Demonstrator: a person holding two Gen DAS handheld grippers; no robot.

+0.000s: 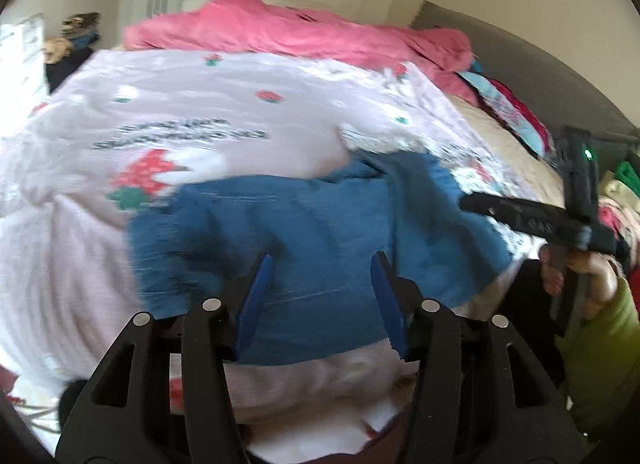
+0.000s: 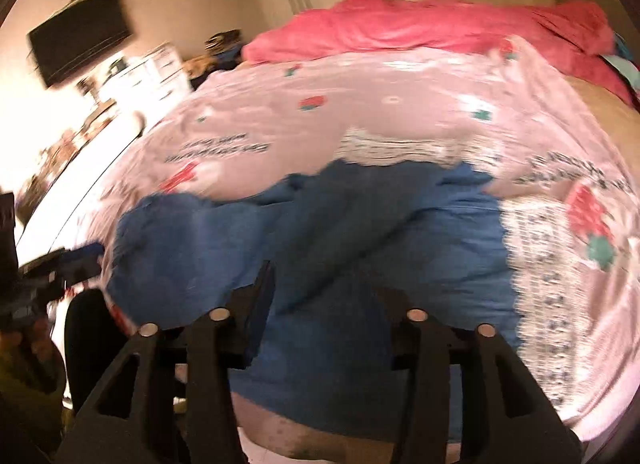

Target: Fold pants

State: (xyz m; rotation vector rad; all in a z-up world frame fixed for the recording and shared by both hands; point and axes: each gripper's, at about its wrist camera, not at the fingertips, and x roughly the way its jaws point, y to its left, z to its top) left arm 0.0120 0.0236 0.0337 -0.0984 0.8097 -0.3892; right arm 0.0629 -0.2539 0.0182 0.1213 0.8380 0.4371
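Note:
The blue pants [image 1: 320,224] lie crumpled near the front edge of the bed, on a pink printed sheet [image 1: 200,116]. My left gripper [image 1: 322,268] is open, its blue fingers apart just above the pants. My right gripper [image 2: 324,276] is open above the same pants [image 2: 360,232]. The right gripper also shows in the left wrist view [image 1: 520,216], at the pants' right end, held by a hand in a green sleeve. The left gripper shows at the left edge of the right wrist view [image 2: 68,264]. Both views are blurred.
A bright pink blanket [image 1: 300,32] is bunched at the far side of the bed. Colourful clothes [image 1: 516,112] lie along the grey headboard [image 1: 520,52]. A wall television [image 2: 80,40] and white drawers [image 2: 152,72] stand to the left.

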